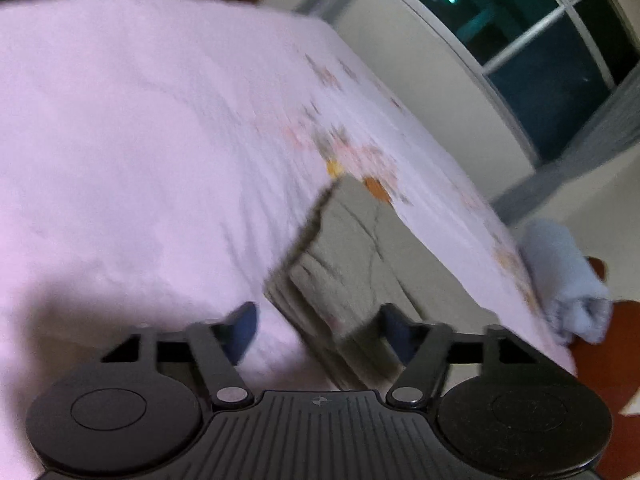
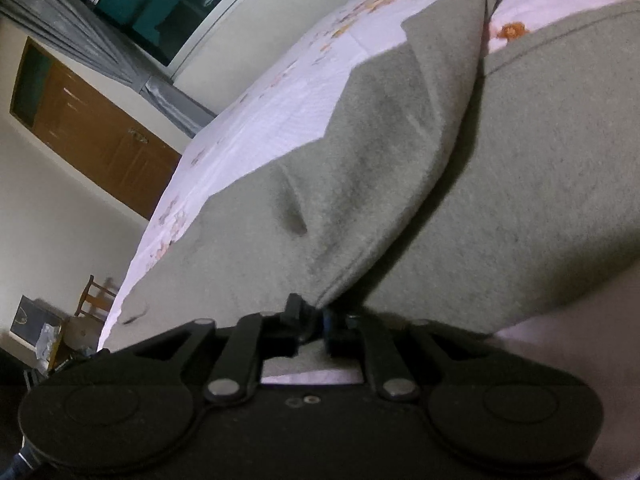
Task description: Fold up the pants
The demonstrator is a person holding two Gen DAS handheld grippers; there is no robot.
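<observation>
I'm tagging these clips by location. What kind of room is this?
Most likely a bedroom: a bed under a pale floral sheet holds the grey pants, with a curtained window and a wooden door nearby.

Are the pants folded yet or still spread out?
Partly folded: the right gripper is shut on the pants, lifting one flap over the rest lying on the bed.

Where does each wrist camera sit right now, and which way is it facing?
Left wrist: behind the open left tool, looking across the bedsheet to a window; a pants edge lies ahead.
Right wrist: behind the right tool, shut on the pants, facing a door.
Shared: pants, bedsheet, window.
</observation>
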